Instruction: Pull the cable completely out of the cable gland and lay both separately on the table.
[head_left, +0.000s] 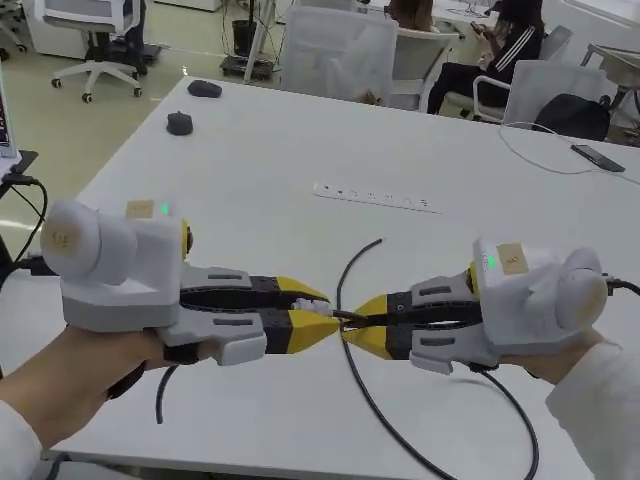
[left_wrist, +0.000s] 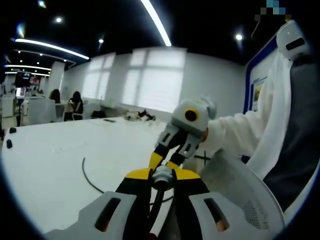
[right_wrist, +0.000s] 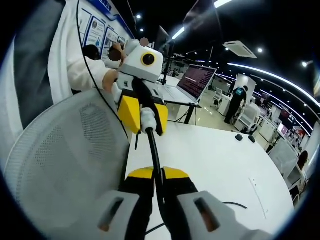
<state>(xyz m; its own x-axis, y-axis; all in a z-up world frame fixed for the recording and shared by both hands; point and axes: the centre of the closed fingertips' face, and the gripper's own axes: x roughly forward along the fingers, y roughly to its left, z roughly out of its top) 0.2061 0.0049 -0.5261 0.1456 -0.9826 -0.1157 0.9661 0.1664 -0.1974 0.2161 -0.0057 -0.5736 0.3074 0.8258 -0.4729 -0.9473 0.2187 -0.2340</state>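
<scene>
Thin black cable (head_left: 341, 280), clamped in my right gripper (head_left: 353, 328), isn't yet out of the small white plastic gland (head_left: 312, 308) that my left gripper (head_left: 328, 316) is pinching; neither is laid down.

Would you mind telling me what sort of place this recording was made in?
Most likely an open-plan office or lab workspace. There is a large white table with a power strip and a computer mouse on it, office chairs beside it, and an open laptop nearby.

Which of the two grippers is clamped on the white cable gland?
The left gripper: its yellow jaws close on the white cable gland, while the right gripper pinches only the black cable.
</scene>
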